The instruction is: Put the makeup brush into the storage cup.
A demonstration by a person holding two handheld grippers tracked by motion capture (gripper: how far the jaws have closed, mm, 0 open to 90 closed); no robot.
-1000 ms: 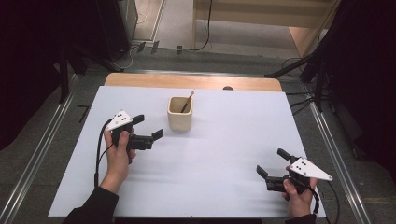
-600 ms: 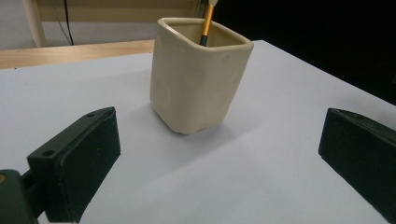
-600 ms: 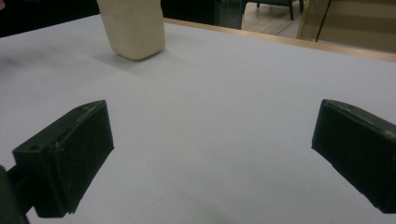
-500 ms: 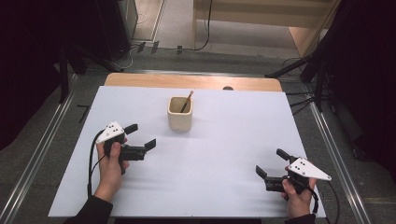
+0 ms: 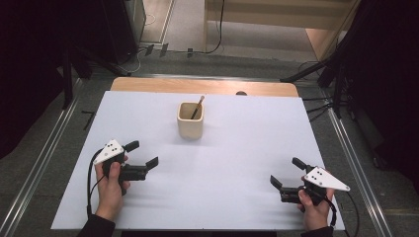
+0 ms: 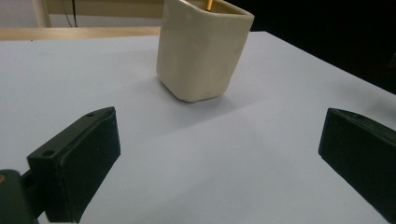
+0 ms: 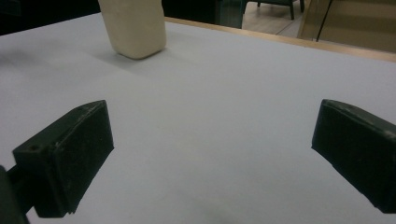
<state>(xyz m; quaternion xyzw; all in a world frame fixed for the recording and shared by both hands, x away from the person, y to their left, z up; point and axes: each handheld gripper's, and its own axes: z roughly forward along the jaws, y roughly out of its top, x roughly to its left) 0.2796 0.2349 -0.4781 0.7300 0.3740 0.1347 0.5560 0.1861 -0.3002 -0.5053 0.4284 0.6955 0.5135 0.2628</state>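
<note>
White sheet (image 5: 222, 177) across the whole tabletop, pale and matte, and a strip of bare wood table edge (image 5: 148, 85) peeking out along the far side. On that sheet, a little past the middle towards the far edge, stands a cream cup (image 5: 190, 120), upright, squarish with rounded corners, and a thin wooden stick (image 5: 197, 107) leans inside it with its tip poking over the rim.

Over on the left, the left gripper (image 5: 142, 157) hovers near the sheet's left side, held in the person's left hand (image 5: 111, 185), jaws spread wide apart, nothing between them. From the left gripper view the cup (image 6: 201, 49) sits straight ahead between the two black jaws, near but clear of them, throwing a soft shadow onto the sheet (image 6: 210, 163).

Down in the near right corner, the right gripper (image 5: 286, 177) sits low over the sheet, gripped by the right hand (image 5: 313, 211), jaws also wide apart and empty. Its own view shows the cup (image 7: 133, 28) far off to the upper left, well apart.

Around the table: grey floor (image 5: 188, 29), metal rails (image 5: 37, 163) running down both sides, dark stands and cables (image 5: 217, 34) at the back, a light wooden panel (image 5: 276, 12) beyond, and deep black on either flank.
</note>
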